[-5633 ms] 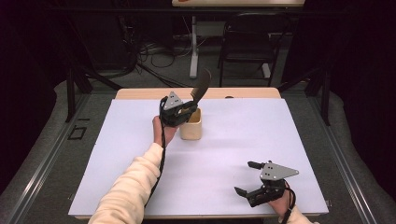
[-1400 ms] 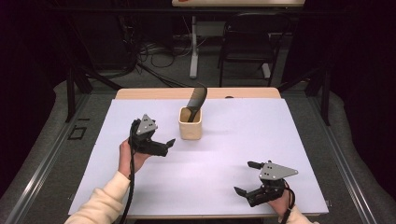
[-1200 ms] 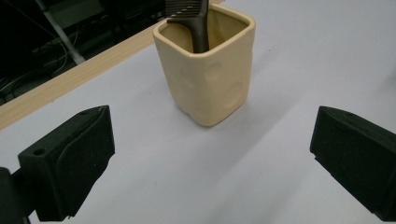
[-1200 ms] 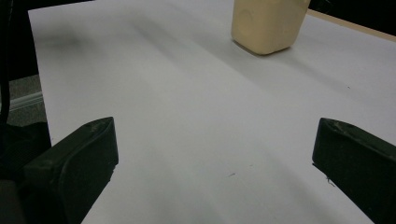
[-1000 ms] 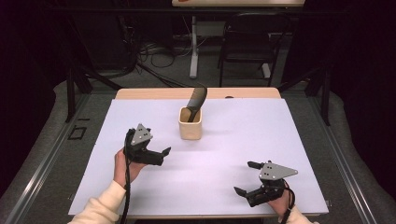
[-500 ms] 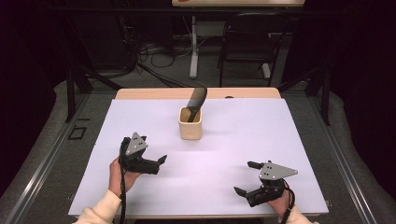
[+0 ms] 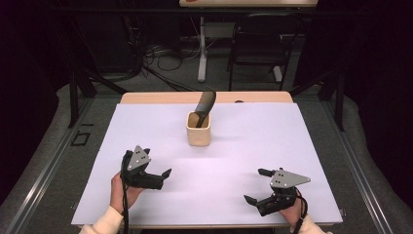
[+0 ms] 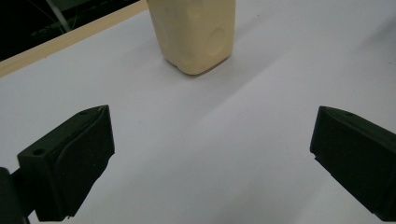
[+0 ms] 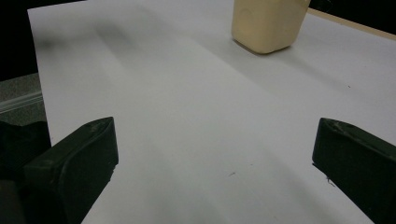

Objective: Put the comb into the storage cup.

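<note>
Both sets of fingers stand wide and hold nothing: the left gripper (image 7: 158, 176) and right gripper (image 7: 257, 185) rest low near the front edge of the white surface (image 7: 302, 146). Well apart from them, mid-surface, stands the cream cup (image 7: 198, 129) with a dark comb (image 7: 204, 105) leaning out. The comb looks light, stiff and slick; its projecting upper end seems the best hold.

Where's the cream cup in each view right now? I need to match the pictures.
High view: cream cup at table centre, toward the far edge, a dark utensil leaning out of it.
Left gripper view: top centre, beyond the open jaws.
Right gripper view: top right.
Shared landmark: white table cover.
</note>
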Motion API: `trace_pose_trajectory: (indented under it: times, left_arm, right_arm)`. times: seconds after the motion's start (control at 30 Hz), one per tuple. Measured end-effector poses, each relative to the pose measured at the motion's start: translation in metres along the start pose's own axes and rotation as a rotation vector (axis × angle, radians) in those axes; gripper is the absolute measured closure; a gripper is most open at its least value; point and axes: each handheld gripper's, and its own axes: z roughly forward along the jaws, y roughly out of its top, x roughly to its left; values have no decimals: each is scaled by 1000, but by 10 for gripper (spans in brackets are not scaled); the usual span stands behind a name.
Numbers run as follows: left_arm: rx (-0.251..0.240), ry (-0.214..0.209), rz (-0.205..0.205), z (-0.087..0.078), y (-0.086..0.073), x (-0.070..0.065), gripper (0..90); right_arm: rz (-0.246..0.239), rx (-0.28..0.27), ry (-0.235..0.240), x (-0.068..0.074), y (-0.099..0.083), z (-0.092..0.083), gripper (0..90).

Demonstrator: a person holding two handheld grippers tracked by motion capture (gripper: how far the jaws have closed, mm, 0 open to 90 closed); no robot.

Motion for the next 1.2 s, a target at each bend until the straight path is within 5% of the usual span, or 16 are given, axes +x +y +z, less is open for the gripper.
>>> trace_pose_trajectory:
  times: [1.2]
  left_arm:
    - [31,-36,-26,-17,-42,-15,0]
  right_arm:
    - [-2,5,-4,0,0,0,0]
